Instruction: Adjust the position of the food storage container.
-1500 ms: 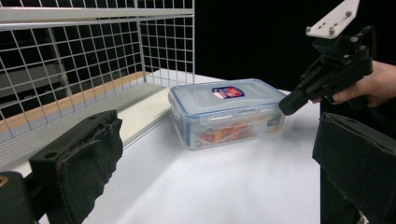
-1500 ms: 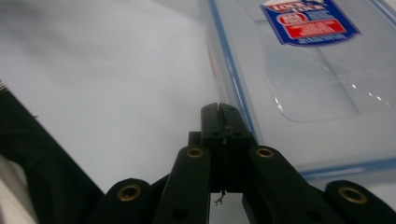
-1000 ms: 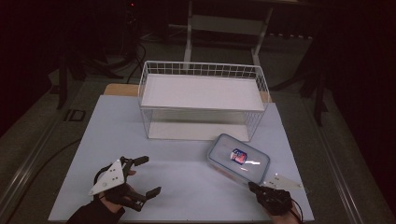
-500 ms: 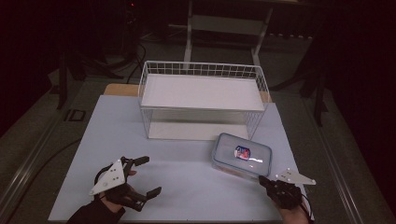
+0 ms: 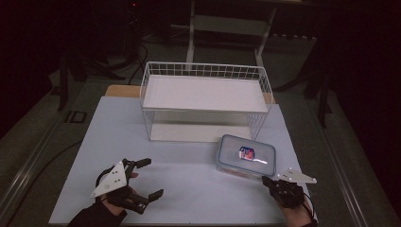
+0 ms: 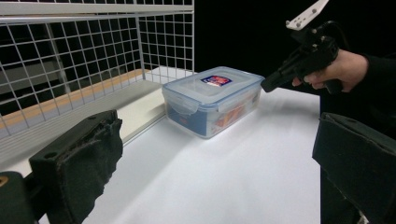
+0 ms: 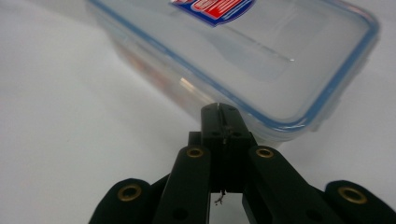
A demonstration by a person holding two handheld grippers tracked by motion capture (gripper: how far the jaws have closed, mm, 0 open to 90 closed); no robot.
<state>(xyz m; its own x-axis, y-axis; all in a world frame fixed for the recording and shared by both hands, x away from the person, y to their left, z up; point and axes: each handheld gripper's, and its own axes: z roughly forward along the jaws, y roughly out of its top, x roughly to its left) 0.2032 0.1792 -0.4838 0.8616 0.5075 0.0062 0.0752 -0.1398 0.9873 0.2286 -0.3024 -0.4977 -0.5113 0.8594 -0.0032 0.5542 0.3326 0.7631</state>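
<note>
The food container (image 5: 246,156), a clear plastic box with a blue-edged lid and a red and blue label, lies on the white table (image 5: 189,189) just in front of the right end of the wire basket (image 5: 205,101), near it but apart from it, toward the person's right side. The table top is a pale sheet that spreads from the near edge to the basket, and a strip of bare wood shows behind it at the far left corner. The wire basket is a white rectangular frame of thin grid walls with a flat white floor, and it stands upright across the far middle of the table. In the left gripper view the container's lid is seated flat, its side clips are down, and something orange shows through its wall (image 6: 212,100). The left gripper (image 5: 149,178) rests low at the near left of the table, well apart from the container, with its jaws spread wide and nothing between them. The right gripper (image 5: 265,180) sits at the near right, its grey plate on top, with its tip just beside the container's near corner; in the right gripper view its jaws are pressed together with nothing between them, and whether the tip touches the lid's edge cannot be told.
</note>
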